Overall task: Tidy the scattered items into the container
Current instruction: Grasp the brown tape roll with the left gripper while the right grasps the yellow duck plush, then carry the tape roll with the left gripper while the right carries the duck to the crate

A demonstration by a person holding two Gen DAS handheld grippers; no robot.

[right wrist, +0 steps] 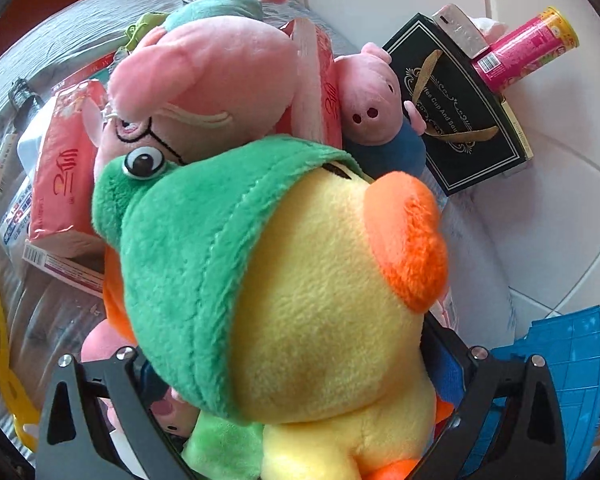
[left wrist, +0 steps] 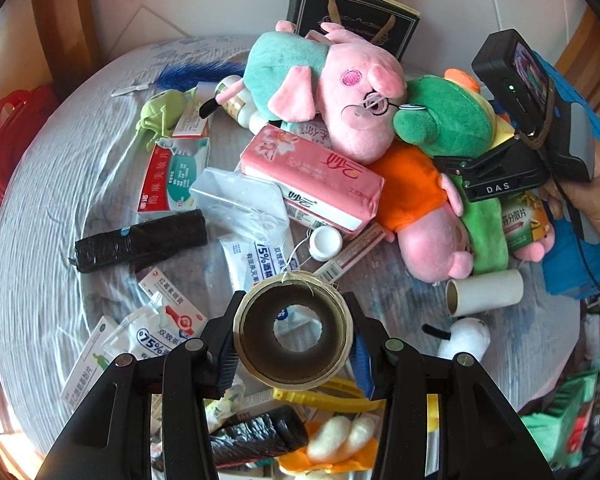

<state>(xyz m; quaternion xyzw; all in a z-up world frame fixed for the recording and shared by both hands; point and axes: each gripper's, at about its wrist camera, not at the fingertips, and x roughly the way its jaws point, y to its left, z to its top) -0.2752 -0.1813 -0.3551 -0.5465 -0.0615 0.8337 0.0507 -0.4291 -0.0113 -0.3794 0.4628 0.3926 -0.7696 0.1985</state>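
Observation:
My left gripper [left wrist: 294,344] is shut on a roll of pale tape [left wrist: 294,332] and holds it above the cluttered round table [left wrist: 32,208]. My right gripper [right wrist: 296,408] is shut on a yellow duck plush with a green frog hood [right wrist: 300,280]; the same plush [left wrist: 444,116] shows in the left wrist view beside the right gripper's body [left wrist: 536,120]. A blue container [right wrist: 556,384] sits at the right, also in the left wrist view [left wrist: 576,256]. Pink pig plushes [left wrist: 348,92], a pink tissue pack [left wrist: 312,176] and medicine boxes [left wrist: 172,176] lie scattered.
A black gift box [left wrist: 352,20] with a pink can [right wrist: 524,48] stands at the table's far side. A black bag roll [left wrist: 140,240], a cardboard tube [left wrist: 484,292], wipe packs [left wrist: 256,256] and yellow plastic pliers [left wrist: 324,398] lie on the table. A red bag [left wrist: 8,136] is at the left.

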